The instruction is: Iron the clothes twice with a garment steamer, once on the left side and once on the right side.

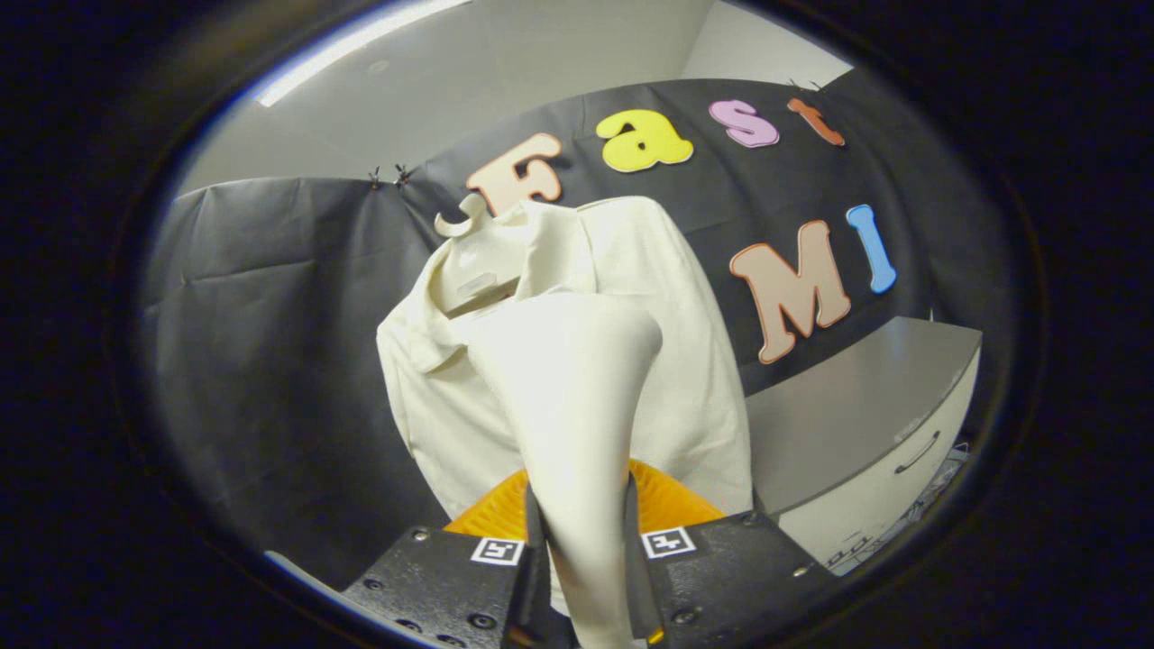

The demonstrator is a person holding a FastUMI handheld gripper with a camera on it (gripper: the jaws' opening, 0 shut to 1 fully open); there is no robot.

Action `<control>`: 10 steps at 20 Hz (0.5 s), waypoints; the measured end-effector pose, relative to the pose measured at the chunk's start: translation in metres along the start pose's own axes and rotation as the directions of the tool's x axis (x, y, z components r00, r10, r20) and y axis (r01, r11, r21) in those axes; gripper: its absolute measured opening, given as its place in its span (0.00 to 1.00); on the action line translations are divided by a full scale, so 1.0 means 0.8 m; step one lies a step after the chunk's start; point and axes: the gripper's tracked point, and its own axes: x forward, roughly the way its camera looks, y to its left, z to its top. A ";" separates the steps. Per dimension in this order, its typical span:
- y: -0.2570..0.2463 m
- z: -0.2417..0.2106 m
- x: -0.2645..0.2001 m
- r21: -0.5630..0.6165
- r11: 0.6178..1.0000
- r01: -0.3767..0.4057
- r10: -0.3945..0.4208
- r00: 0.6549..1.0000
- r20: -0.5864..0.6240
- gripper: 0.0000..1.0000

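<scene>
Gripper [581,559] clamped on the neck of a cream plastic garment steamer [577,388], both fingers pressing its sides. Head raised against a cream collared shirt [685,361] hanging from a pale hanger [464,219] just beyond. Probably mid-pass, near the shirt's middle. Next: steady vertical sweep, head kept touching fabric.

Clamped between the tongs [581,550], the garment steamer [572,397] looks like smooth, matt plastic, with a ribbed orange part [663,505] just behind its neck, while beyond hangs a soft, matt woven cloth shirt [685,361] on a plastic hanger [464,219].
</scene>
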 end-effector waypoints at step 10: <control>0.049 -0.134 0.065 -0.015 0.999 -0.042 0.040 0.992 -0.117 0.33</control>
